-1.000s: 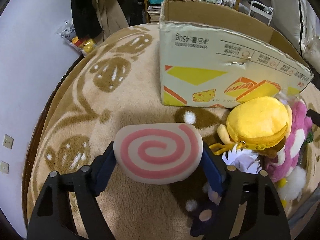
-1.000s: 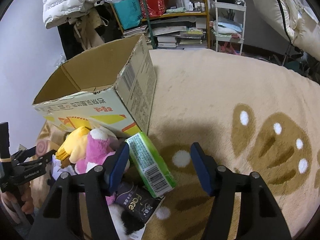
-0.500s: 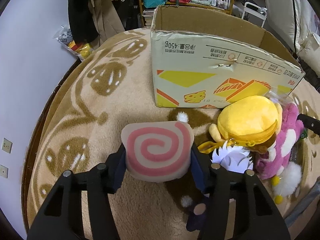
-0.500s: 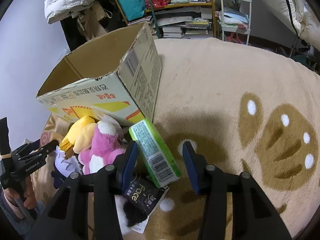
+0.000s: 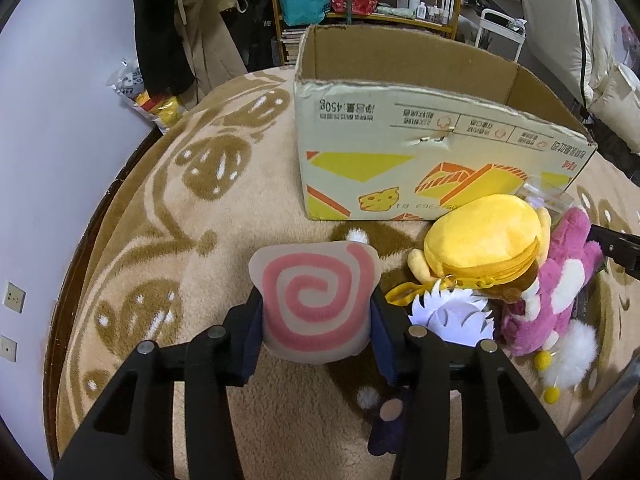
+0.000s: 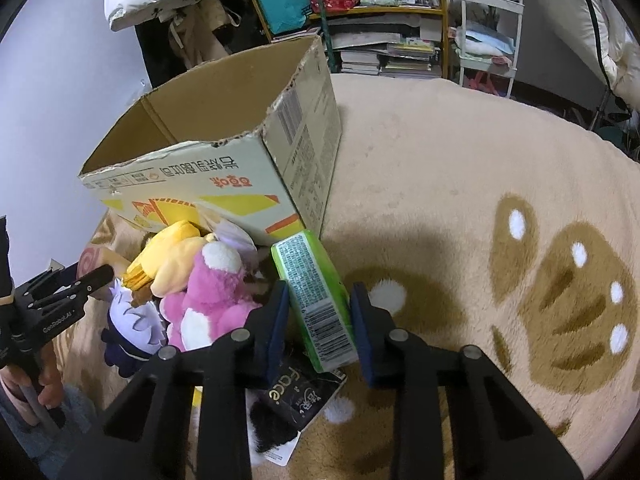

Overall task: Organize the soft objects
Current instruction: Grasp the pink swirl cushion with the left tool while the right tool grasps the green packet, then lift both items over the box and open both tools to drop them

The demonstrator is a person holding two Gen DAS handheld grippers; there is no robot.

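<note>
Left tongs (image 5: 316, 320) clamped on the pink swirl cushion (image 5: 316, 300), held in front of the cardboard box (image 5: 420, 160) | right tongs (image 6: 318, 320) squeezed round the green packet (image 6: 316, 304), looks gripped, contact hard to see | yellow plush (image 5: 480, 236) and pink plush (image 5: 560, 280) sit on the rug (image 5: 160, 240) by the box
</note>
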